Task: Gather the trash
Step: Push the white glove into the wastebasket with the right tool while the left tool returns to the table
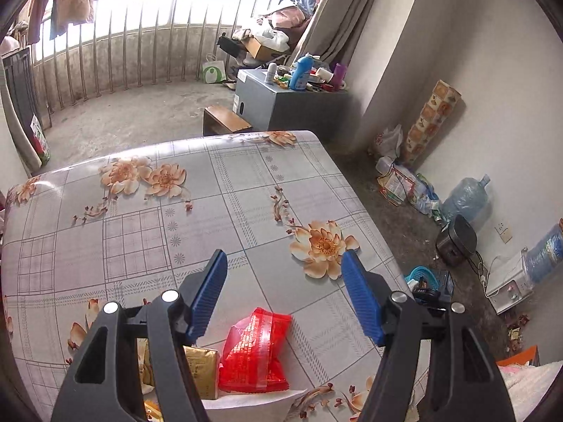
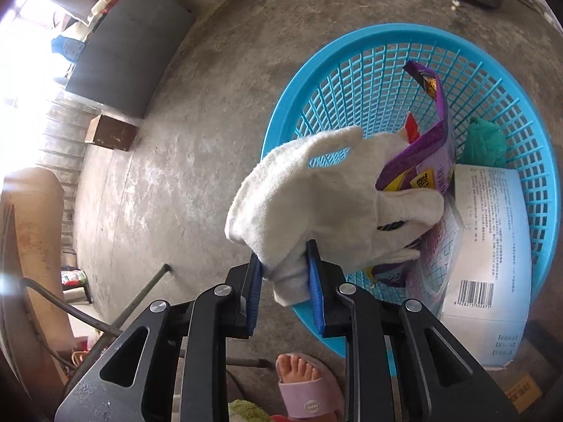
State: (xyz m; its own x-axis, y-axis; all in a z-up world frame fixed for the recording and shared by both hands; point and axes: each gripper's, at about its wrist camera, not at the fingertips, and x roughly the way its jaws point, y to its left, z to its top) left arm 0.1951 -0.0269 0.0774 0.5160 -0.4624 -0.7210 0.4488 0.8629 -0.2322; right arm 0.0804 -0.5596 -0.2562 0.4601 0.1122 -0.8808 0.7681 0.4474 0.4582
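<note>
My right gripper (image 2: 285,263) is shut on a white cotton glove (image 2: 316,190) and holds it over the near rim of a blue plastic basket (image 2: 520,112) on the floor. The basket holds a purple snack bag (image 2: 422,172), a white printed carton (image 2: 492,232) and a green wad (image 2: 485,140). My left gripper (image 1: 285,256) is open above the flowered table (image 1: 140,232). Below its jaws lie a red wrapper (image 1: 257,348), a gold packet (image 1: 202,369) and a white paper (image 1: 246,401). The basket also shows in the left wrist view (image 1: 420,276).
A grey cabinet (image 1: 281,105) with bottles stands beyond the table, with a small wooden stool (image 1: 225,121) beside it. Water jugs (image 1: 468,198), bags and a black appliance (image 1: 457,241) line the right wall. A sandalled foot (image 2: 306,387) is near the basket.
</note>
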